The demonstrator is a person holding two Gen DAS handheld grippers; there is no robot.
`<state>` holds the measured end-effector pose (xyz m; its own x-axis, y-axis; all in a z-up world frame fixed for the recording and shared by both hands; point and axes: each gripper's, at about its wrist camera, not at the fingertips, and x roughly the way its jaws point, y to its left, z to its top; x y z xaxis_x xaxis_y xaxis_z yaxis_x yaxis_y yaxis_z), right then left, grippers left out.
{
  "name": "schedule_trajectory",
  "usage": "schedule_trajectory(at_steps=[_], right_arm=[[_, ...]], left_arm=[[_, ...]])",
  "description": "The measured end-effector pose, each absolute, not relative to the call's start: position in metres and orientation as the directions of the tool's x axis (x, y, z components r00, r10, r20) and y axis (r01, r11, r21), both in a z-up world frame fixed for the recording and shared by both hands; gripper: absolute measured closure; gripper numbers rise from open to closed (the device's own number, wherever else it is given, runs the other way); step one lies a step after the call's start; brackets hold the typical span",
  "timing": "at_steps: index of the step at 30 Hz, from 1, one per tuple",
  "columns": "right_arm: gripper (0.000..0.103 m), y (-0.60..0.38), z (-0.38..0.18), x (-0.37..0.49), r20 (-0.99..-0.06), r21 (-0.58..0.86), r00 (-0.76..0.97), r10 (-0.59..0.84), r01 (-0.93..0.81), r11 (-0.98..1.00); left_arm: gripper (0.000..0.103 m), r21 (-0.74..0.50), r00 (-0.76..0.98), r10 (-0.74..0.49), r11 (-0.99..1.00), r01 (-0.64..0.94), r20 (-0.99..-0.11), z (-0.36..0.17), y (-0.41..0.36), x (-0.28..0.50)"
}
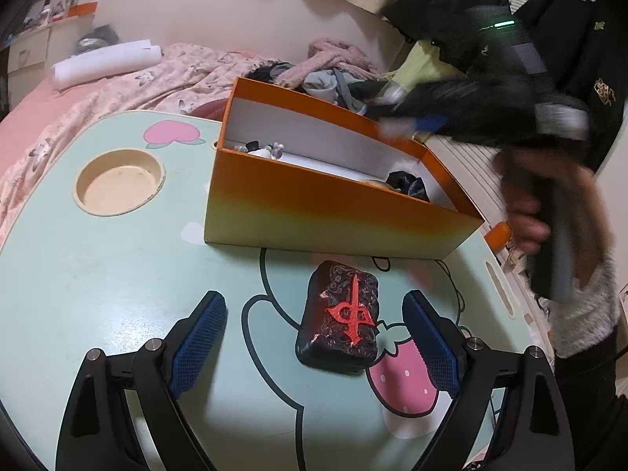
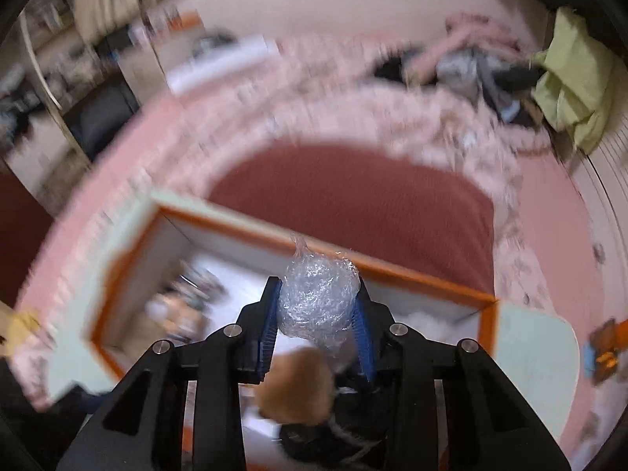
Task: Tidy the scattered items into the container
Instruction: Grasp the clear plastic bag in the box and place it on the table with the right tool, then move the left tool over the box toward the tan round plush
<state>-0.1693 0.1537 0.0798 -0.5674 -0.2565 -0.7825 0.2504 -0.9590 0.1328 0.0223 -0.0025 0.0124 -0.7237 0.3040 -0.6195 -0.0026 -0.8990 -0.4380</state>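
A: Right fingers narrow, pads pressed on both sides of a ball of clear crinkled wrap. It sits over the orange box, near the far wall. Picture is smeared, so exact height over the floor of the box is unclear.

B: Left fingers?

A: Left fingers spread wide, nothing between the pads, hovering low over the table. The dark block with the red emblem lies flat on the table between them, nearer the right pad, touching neither. It's just in front of the box's near wall.

B: So which step?

A: My read: right side is at drop-off for the wrap ball; left is lined up for the block pickup. Box already has some small bits at the left end and a dark bundle at the right.

B: Next move needs?

A: Right: spread the pads while the ball is inside the rim, not past the far wall. Left: centre on the block, go down, close across its short sides. Right hand is close over the box, so stagger the two.
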Motion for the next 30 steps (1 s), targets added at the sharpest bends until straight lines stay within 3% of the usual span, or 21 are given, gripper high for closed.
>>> schedule_trajectory(at_steps=[5,12,22,25,26,28,30], right_arm=[[0.067,0.161,0.125,-0.107,-0.665,0.223,-0.636,-0.39,0.33,-0.917],[0.067,0.181,0.09,-0.035,-0.672,0.355,-0.596,-0.44,0.263,-0.897],[0.065,0.165,0.014,-0.033,-0.755,0.232,-0.609,-0.244,0.1,-0.967],[0.053,0.168,0.02,-0.028,-0.729,0.221,-0.653,-0.204,0.058,-0.974],[0.044,0.169,0.024,-0.026,-0.719,0.221,-0.664,-0.204,0.059,-0.973],[0.035,0.172,0.039,-0.025,-0.69,0.22,-0.695,-0.201,0.063,-0.974],[0.034,0.177,0.047,-0.021,-0.666,0.217,-0.72,-0.198,0.068,-0.974]], left_arm=[[0.012,-0.438,-0.726,0.296,-0.899,0.008,-0.62,0.012,-0.005,0.022],[0.012,-0.456,-0.739,0.291,-0.89,0.024,-0.607,0.013,-0.01,0.022],[0.012,-0.434,-0.762,0.281,-0.901,0.0,-0.583,0.027,-0.009,0.021],[0.012,-0.427,-0.761,0.301,-0.904,-0.035,-0.575,0.036,-0.008,0.016],[0.012,-0.419,-0.761,0.306,-0.907,-0.051,-0.572,0.041,-0.007,0.013],[0.012,-0.39,-0.76,0.313,-0.917,-0.086,-0.569,0.054,-0.006,0.006],[0.012,-0.359,-0.75,0.325,-0.925,-0.124,-0.576,0.07,-0.005,-0.006]])
